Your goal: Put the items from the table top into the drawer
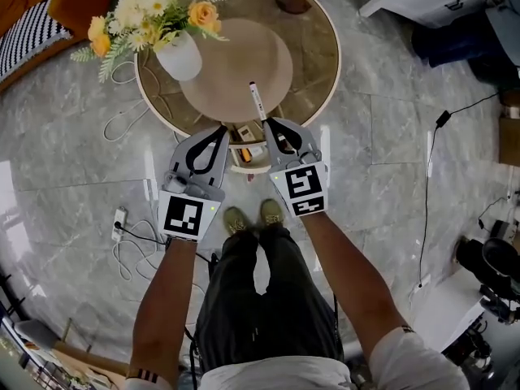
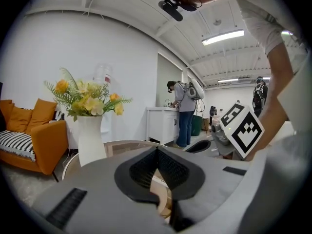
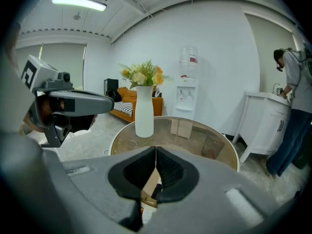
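A white marker with a black tip (image 1: 257,101) lies on the round glass table (image 1: 325,80), near its front edge, beside a round tan mat (image 1: 244,63). Below that edge a drawer (image 1: 248,157) stands open with small orange and white items inside. My left gripper (image 1: 221,128) (image 2: 157,151) hangs over the drawer's left side, jaws shut and empty. My right gripper (image 1: 270,123) (image 3: 155,150) sits just short of the marker's near end, jaws shut with nothing between them. The marker is hidden in both gripper views.
A white vase (image 1: 179,55) of yellow flowers (image 1: 150,15) stands at the table's left. Cables and a power strip (image 1: 119,218) lie on the floor to the left. An orange sofa (image 2: 29,130), a water dispenser (image 3: 187,91) and a white cabinet (image 3: 265,121) with a person (image 2: 185,111) stand beyond.
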The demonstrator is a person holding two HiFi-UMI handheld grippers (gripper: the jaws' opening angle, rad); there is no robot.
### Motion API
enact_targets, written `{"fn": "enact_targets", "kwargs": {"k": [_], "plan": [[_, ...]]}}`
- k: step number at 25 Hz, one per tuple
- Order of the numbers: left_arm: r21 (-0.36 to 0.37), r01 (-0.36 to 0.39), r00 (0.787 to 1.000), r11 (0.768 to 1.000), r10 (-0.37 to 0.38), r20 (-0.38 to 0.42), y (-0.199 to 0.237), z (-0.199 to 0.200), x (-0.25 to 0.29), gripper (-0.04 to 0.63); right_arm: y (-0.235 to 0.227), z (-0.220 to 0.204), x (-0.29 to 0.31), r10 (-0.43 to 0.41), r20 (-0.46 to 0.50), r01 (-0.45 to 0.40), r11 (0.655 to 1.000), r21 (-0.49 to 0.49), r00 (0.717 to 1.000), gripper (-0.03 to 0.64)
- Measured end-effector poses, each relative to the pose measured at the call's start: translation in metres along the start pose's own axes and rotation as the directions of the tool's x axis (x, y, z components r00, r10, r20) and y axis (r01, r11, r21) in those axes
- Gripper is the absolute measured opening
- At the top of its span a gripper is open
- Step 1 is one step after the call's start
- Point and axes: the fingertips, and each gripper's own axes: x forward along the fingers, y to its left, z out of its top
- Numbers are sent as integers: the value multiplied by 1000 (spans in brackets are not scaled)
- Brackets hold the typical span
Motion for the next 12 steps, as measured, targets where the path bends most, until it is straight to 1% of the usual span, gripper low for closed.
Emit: {"fn": "enact_targets", "kwargs": {"k": [5, 9, 12], "plan": [[-7, 23, 1000, 1000, -23, -11, 0, -14, 7, 0, -5, -26, 22, -16, -75, 17, 1000, 19, 997, 40], [-18, 25, 1000, 1000, -25, -18, 2, -20, 8, 0, -8, -48, 45, -4, -162, 11, 999, 42, 987, 105], [-20, 31, 999, 999, -31, -26, 3, -27, 8, 0, -11, -60, 57, -8, -204, 19, 998, 54, 979, 117]]}}
